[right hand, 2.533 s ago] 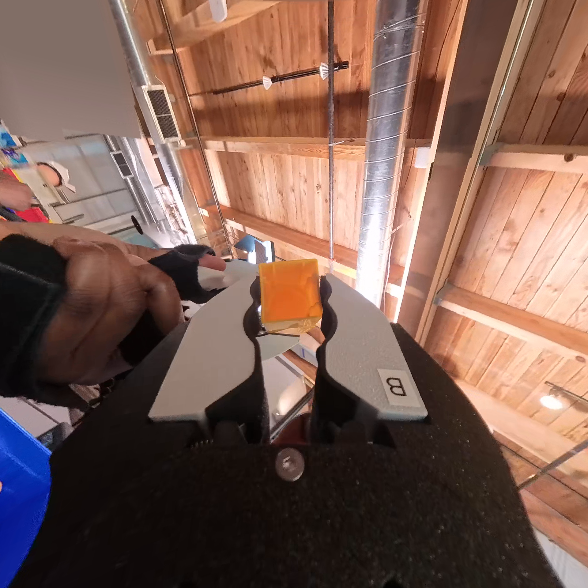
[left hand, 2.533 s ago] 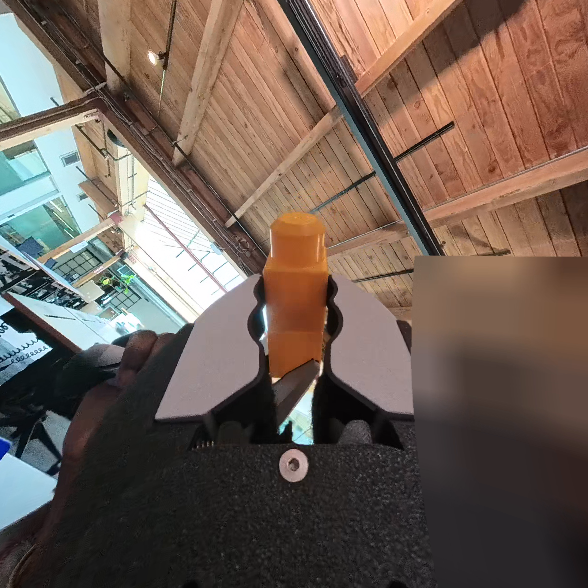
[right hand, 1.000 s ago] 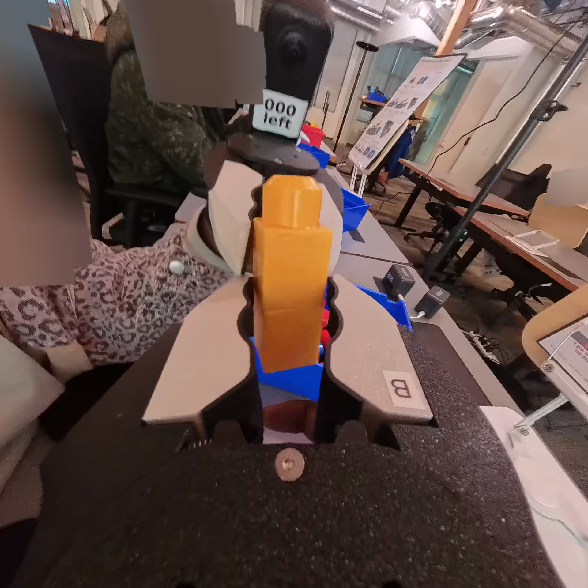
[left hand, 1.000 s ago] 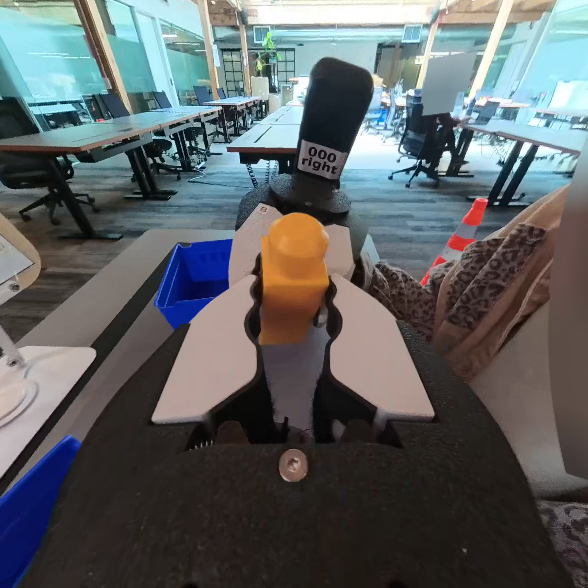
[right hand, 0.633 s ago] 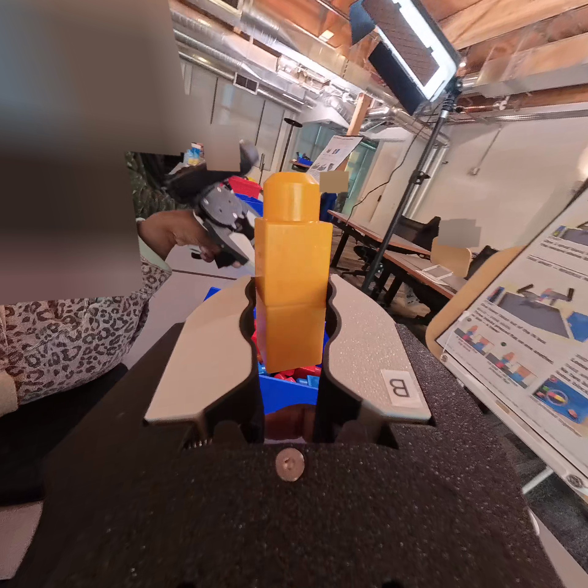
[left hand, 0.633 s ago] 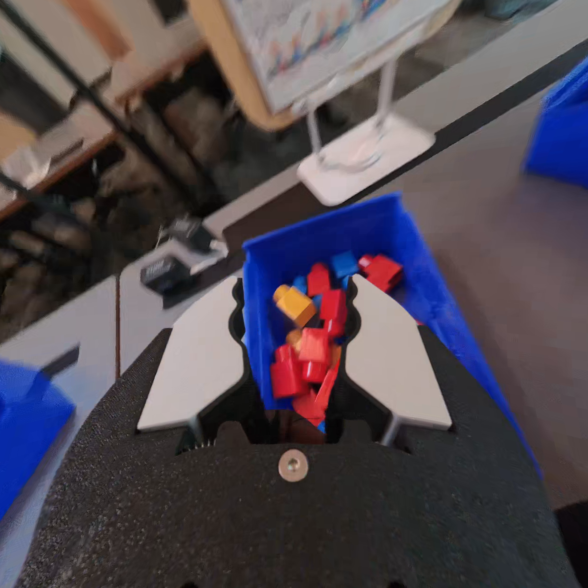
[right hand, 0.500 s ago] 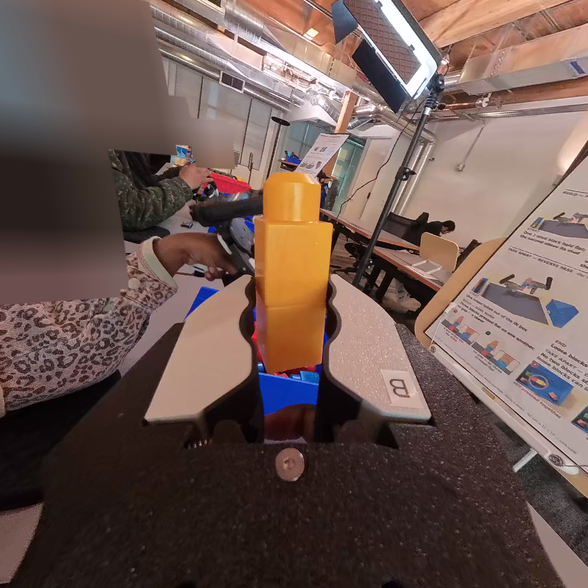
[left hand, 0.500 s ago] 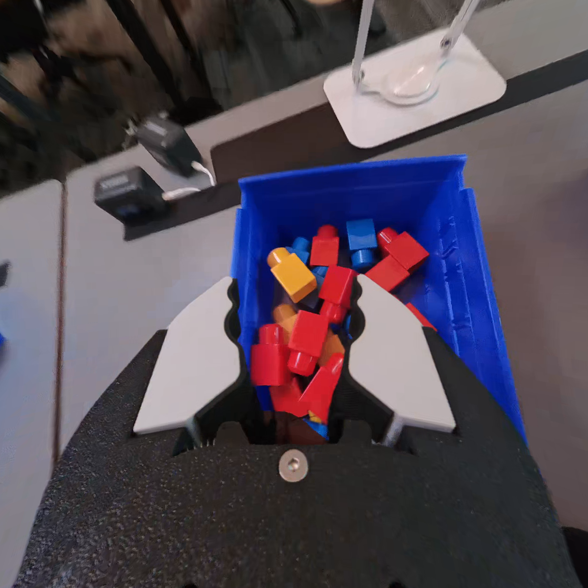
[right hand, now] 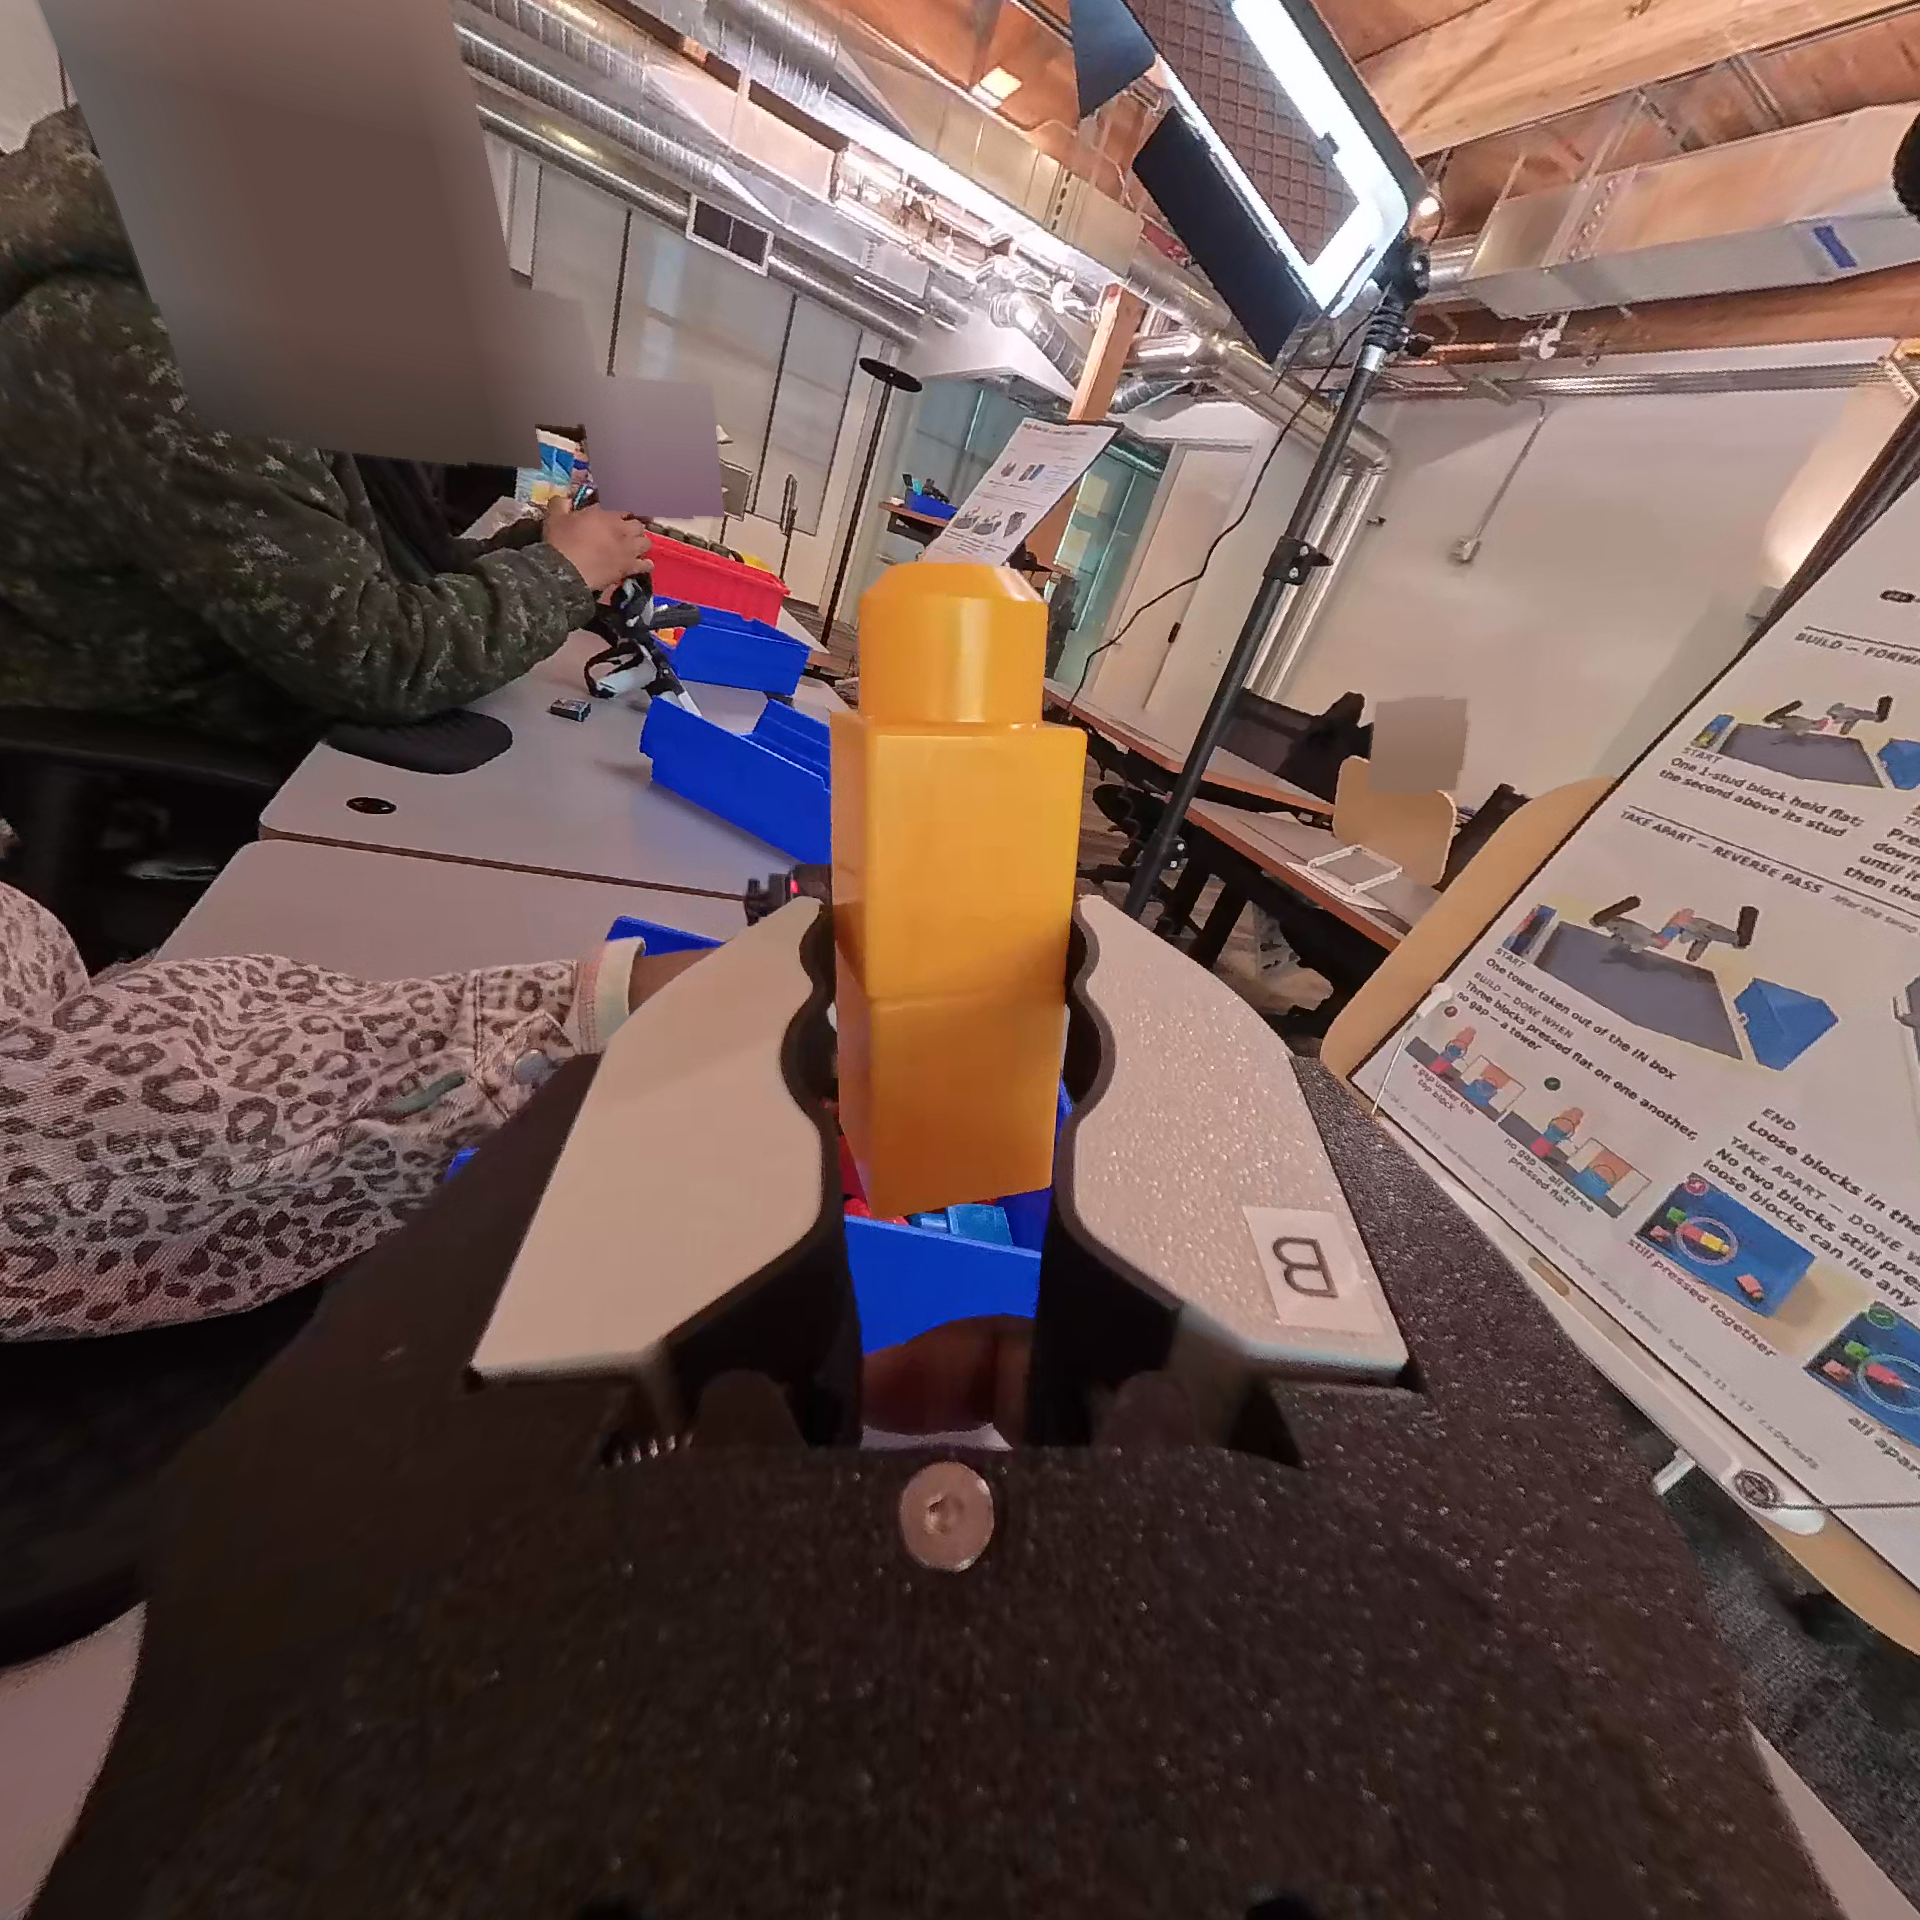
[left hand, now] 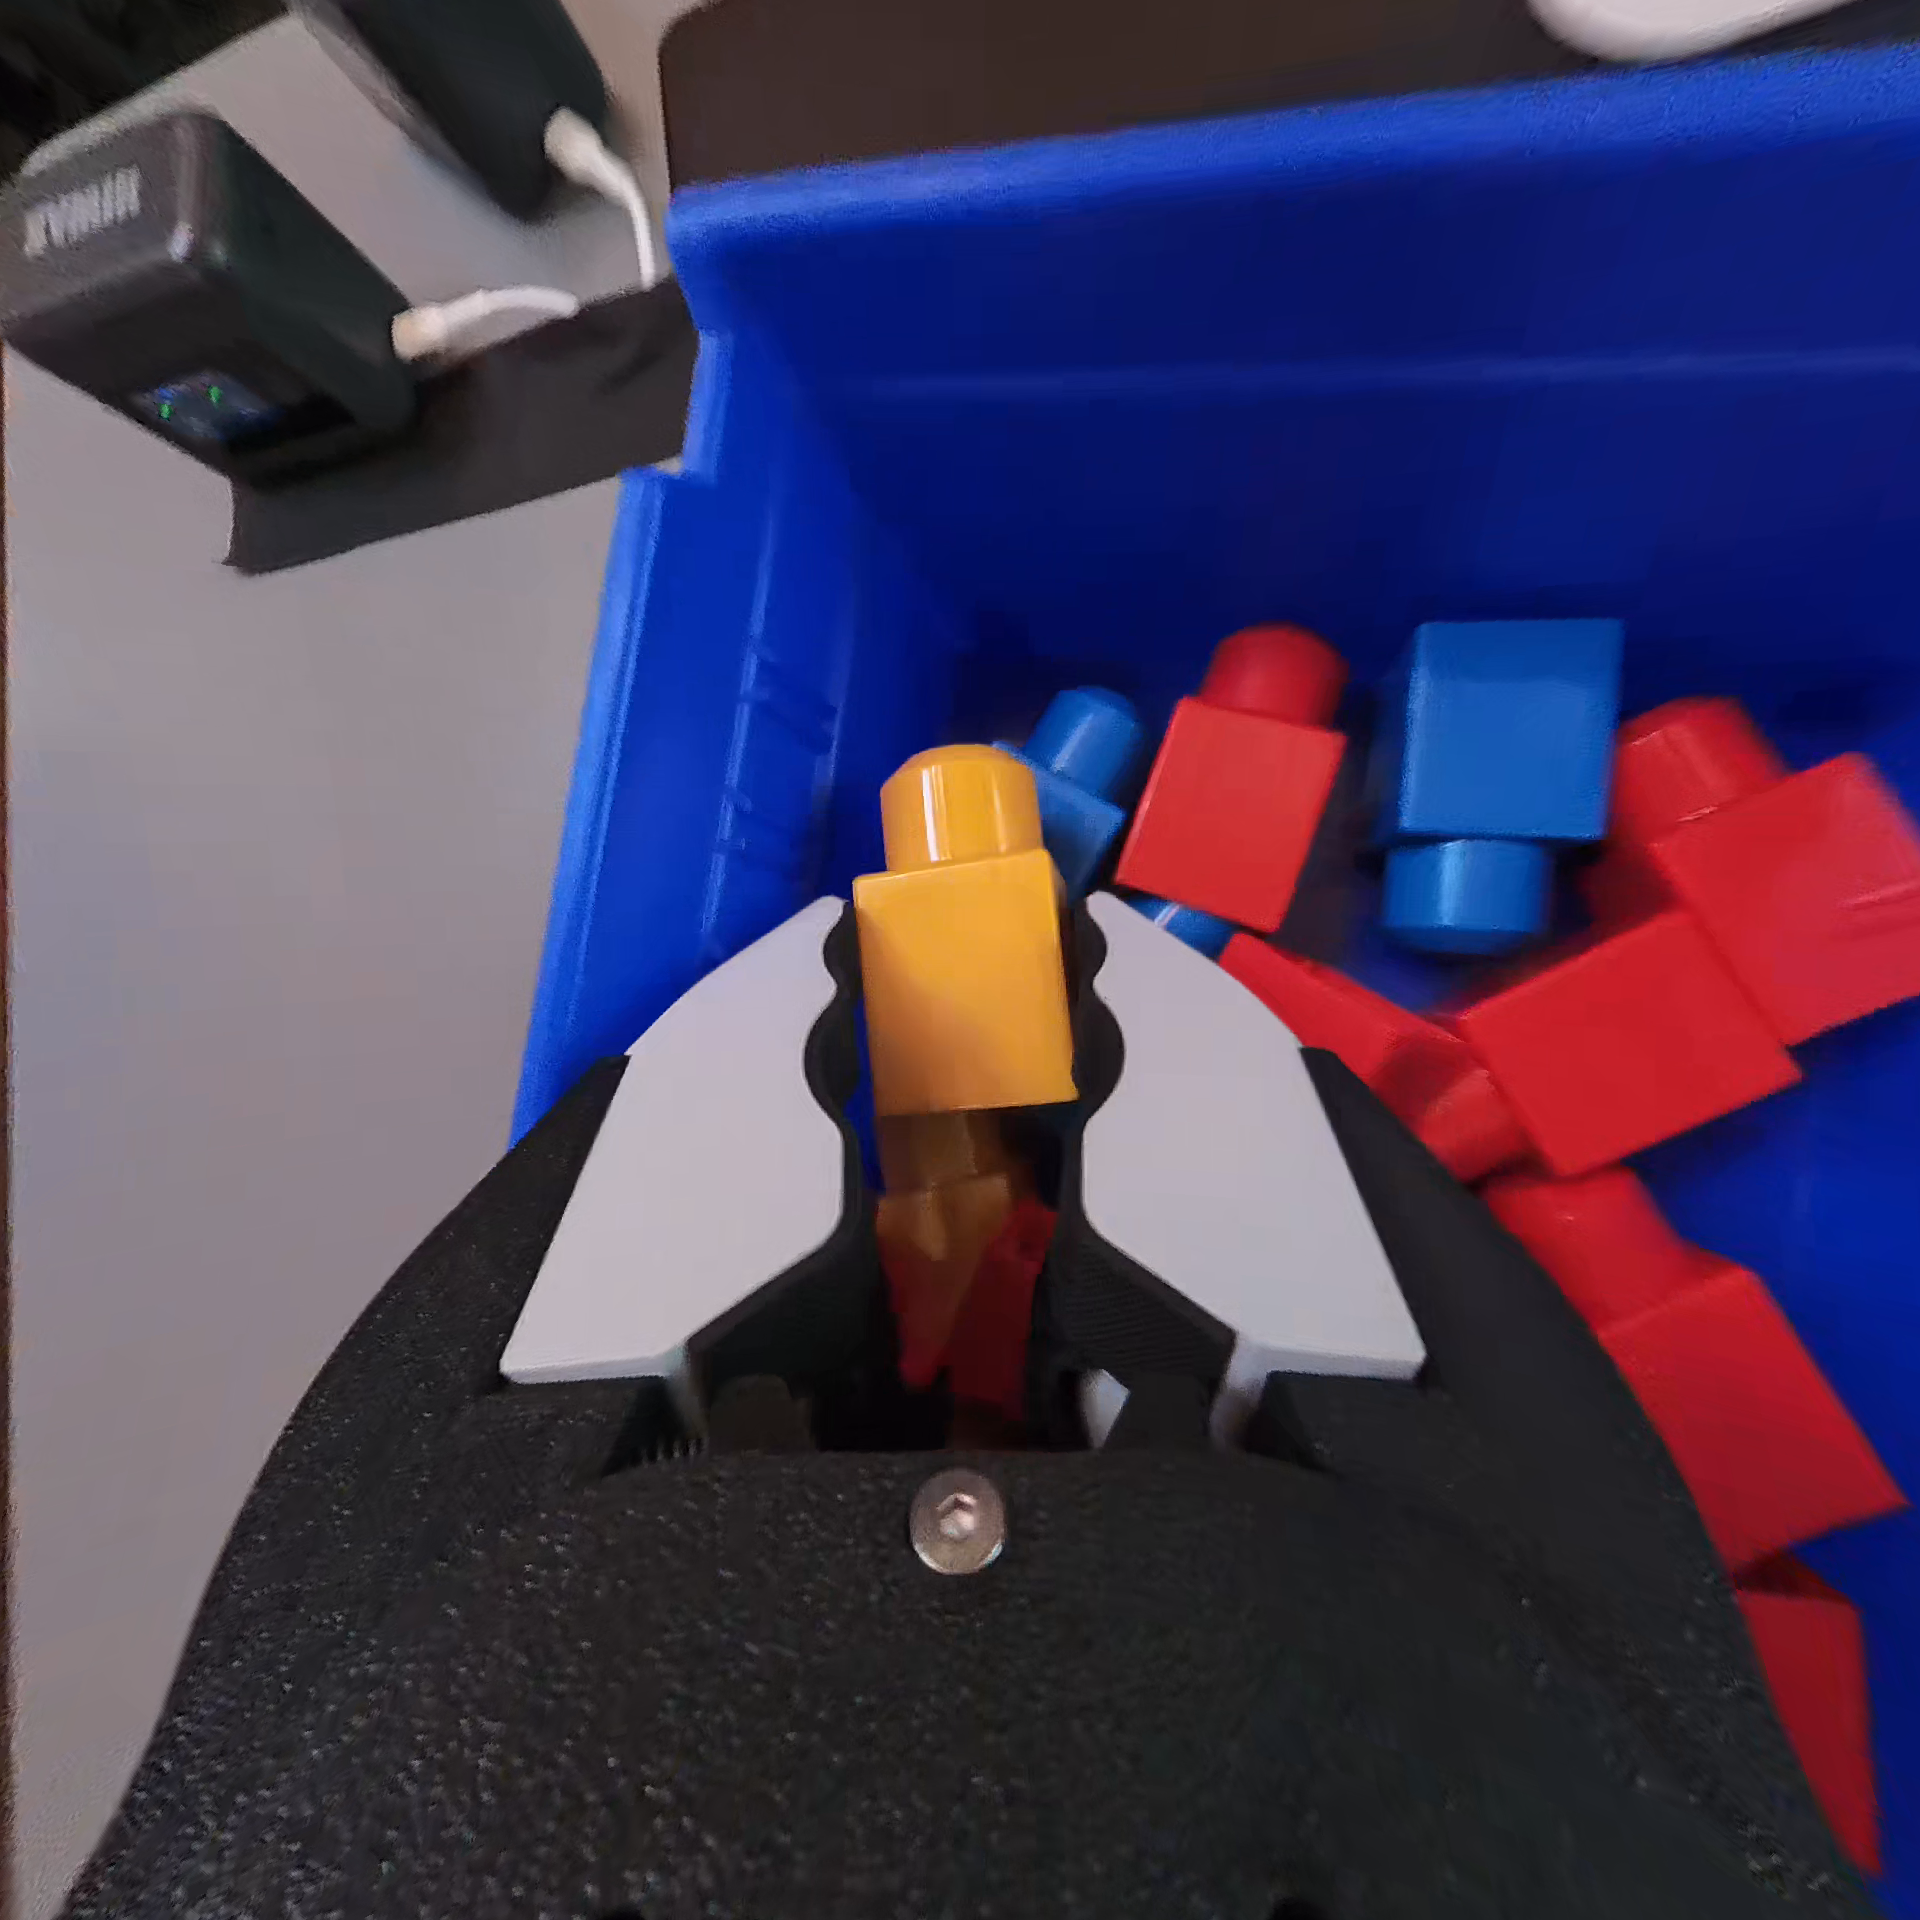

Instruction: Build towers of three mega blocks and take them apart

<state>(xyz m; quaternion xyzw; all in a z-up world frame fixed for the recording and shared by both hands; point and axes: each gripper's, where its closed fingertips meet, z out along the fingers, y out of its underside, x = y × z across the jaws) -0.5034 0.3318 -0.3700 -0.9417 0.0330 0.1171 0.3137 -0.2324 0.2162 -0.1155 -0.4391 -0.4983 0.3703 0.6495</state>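
My left gripper [left hand: 961, 914] is down inside the blue bin [left hand: 1247, 364]. Its fingers are closed against the sides of a single orange block [left hand: 961, 987] whose stud points away from me. Loose red blocks [left hand: 1226, 831] and blue blocks [left hand: 1496, 748] lie around it in the bin. My right gripper [right hand: 951, 935] is shut on the lower block of an orange two-block tower [right hand: 951, 883]. It holds the tower upright in the air above the blue bin [right hand: 935, 1288]. The left gripper is hidden behind it in the right wrist view.
A black charger [left hand: 177, 291] with a white cable sits on the grey table left of the bin. An instruction board [right hand: 1714, 1039] stands at the right. A leopard-print sleeve [right hand: 260, 1091] reaches in from the left. Another person sits at a far table with more blue bins [right hand: 727, 758]. My right fingertips sit around 40 cm from my left ones.
My left gripper pressed its orange block onto the right gripper's block and let go. It swung down into the bin and closed on another orange block. The right gripper now holds two stacked blocks.
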